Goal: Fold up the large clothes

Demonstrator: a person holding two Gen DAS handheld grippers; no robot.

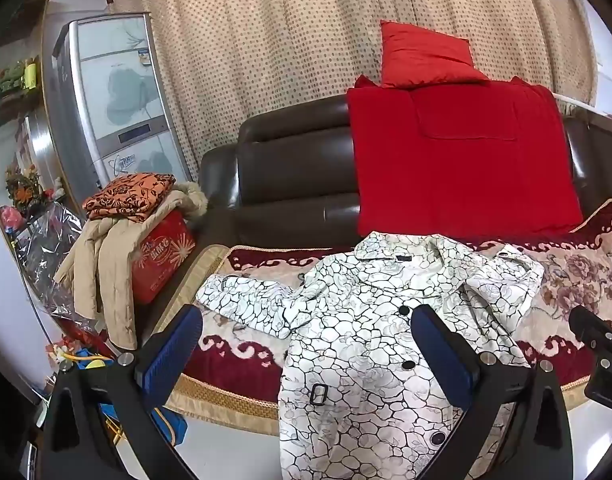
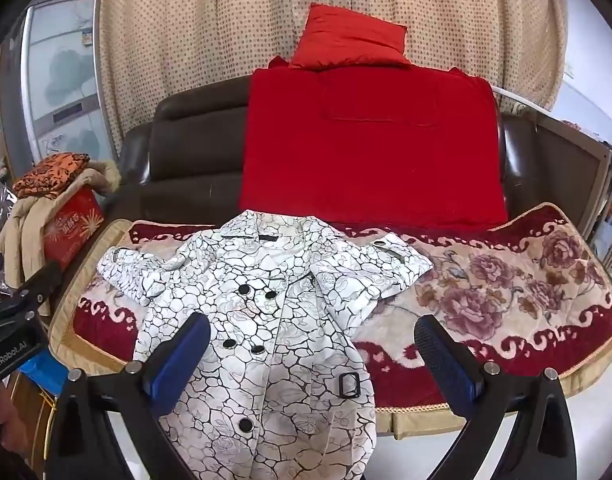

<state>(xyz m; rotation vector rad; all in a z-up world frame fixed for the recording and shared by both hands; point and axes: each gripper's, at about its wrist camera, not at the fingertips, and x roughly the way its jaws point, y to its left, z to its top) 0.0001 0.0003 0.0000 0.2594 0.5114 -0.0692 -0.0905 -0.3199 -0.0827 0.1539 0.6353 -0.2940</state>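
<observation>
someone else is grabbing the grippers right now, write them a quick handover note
Left gripper: open, holding nothing, hovering over the coat's left side.
Right gripper: open, holding nothing, over the coat's lower right.
White patterned coat: lies front up, buttoned, on the floral blanket on the sofa; hem hangs over the front edge, both sleeves spread outward.
Done: coat laid out; no fold visible.
Left: fold the sleeves in, then fold the body.

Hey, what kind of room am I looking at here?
Most likely a home living room: a dark leather sofa with a floral cover on its seat stands before a dotted curtain, and a refrigerator is off to the left.
</observation>
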